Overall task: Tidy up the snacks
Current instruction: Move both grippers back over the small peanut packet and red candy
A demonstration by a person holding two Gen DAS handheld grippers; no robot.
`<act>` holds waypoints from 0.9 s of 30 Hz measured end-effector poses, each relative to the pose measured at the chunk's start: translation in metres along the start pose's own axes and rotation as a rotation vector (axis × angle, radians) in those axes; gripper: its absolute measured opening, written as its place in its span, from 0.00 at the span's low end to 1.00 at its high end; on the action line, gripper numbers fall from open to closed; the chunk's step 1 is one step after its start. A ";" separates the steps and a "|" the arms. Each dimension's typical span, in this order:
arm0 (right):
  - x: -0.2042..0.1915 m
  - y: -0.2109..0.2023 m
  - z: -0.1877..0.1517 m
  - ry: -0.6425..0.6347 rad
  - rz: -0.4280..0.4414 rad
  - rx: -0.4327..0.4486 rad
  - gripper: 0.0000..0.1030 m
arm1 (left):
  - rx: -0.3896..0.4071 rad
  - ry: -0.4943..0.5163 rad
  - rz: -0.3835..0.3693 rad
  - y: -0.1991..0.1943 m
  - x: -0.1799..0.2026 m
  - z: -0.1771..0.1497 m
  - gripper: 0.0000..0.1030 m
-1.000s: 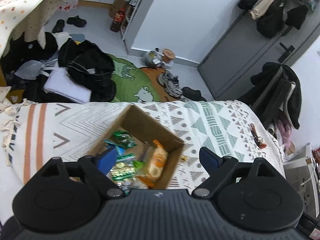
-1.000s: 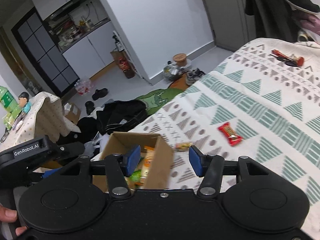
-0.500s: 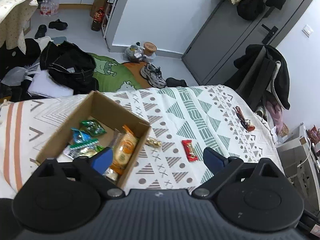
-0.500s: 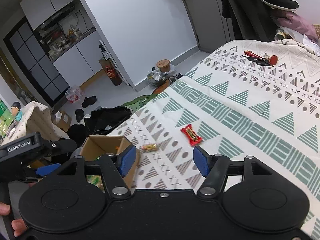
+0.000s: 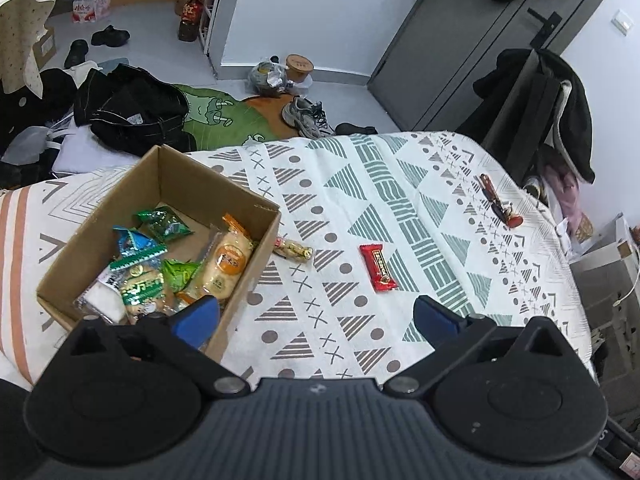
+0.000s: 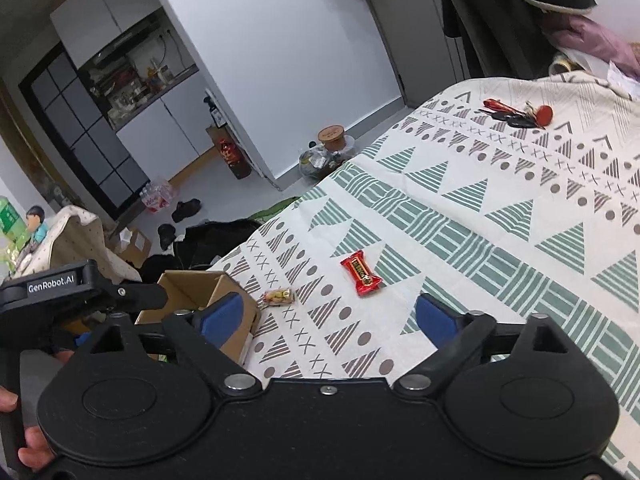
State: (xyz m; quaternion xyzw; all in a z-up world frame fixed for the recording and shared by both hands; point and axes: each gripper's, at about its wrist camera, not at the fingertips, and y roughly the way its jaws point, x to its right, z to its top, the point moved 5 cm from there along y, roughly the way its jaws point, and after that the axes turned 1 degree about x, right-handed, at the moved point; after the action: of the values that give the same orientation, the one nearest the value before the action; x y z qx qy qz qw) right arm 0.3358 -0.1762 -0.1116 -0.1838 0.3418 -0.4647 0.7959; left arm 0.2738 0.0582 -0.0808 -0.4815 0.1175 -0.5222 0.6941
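Observation:
An open cardboard box (image 5: 192, 178) (image 6: 188, 284) on the patterned bedspread (image 5: 400, 200) holds several wrapped snacks, among them an orange packet (image 5: 226, 262). Just right of the box lies a small gold candy (image 5: 294, 248) (image 6: 279, 296). Farther right lies a red wrapped bar (image 5: 378, 267) (image 6: 361, 273). My left gripper (image 5: 316, 316) hovers open above the bedspread, its left fingertip over the box's near corner. My right gripper (image 6: 328, 316) is also open and empty, just short of the red bar and candy. The left gripper's body (image 6: 60, 292) shows in the right wrist view.
A set of keys with a red tag (image 5: 500, 204) (image 6: 516, 114) lies at the far right of the bed. Clothes (image 5: 132, 112), a green mat (image 5: 224, 116), shoes (image 5: 304, 116) and a jar (image 5: 300, 66) clutter the floor beyond. A coat-draped chair (image 5: 540, 112) stands right.
Both grippers have swung right and pulled back from the box, so the gold candy and red bar now sit ahead of them. Both stayed open and empty.

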 end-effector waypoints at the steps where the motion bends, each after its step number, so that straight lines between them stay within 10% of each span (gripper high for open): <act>1: 0.004 0.000 -0.001 0.009 -0.002 0.004 0.95 | -0.003 0.003 0.009 0.003 0.002 -0.002 1.00; 27: 0.065 0.046 0.009 0.059 0.009 0.005 0.95 | 0.040 0.005 0.155 0.063 0.055 -0.021 0.97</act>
State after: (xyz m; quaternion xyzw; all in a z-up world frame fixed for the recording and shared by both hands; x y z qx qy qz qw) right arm 0.3922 -0.2094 -0.1573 -0.1665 0.3649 -0.4671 0.7880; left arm 0.3218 0.0003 -0.1220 -0.4557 0.1455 -0.4703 0.7416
